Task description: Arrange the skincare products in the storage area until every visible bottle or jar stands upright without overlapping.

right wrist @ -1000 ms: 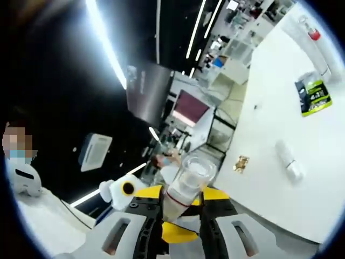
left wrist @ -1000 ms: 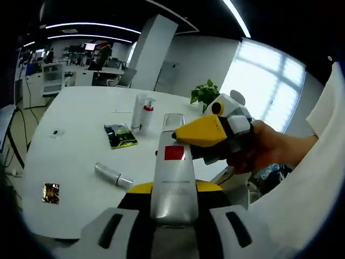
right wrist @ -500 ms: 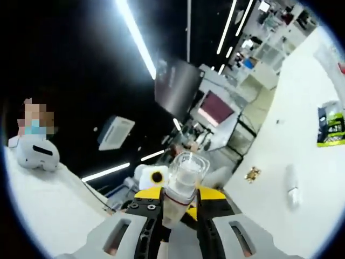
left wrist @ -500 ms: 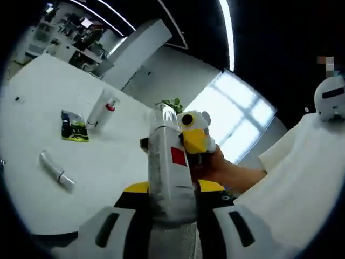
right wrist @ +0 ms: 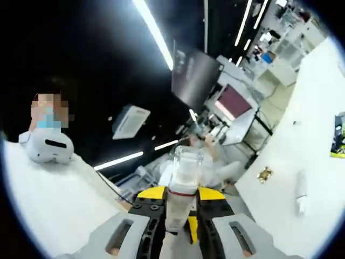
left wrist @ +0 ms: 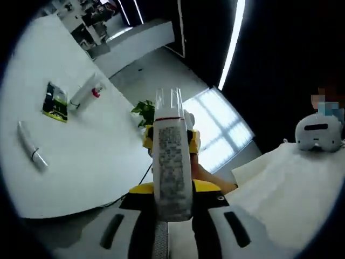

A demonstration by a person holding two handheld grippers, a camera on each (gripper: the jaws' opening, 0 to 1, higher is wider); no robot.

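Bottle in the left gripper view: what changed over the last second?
The bottle has turned in the left claw: the red square that faced the camera is gone and a block of small print faces it now. Both claws stay shut on it, the right claw near the clear cap. The tube and packet lie unmoved on the table.

A right gripper [right wrist: 178,229] with yellow-tipped jaws clamps a pale bottle [right wrist: 182,186] with a clear cap and a red band. To the right lies a white table [right wrist: 307,135] — on it a small tube [right wrist: 301,192] and a gold packet [right wrist: 264,174].
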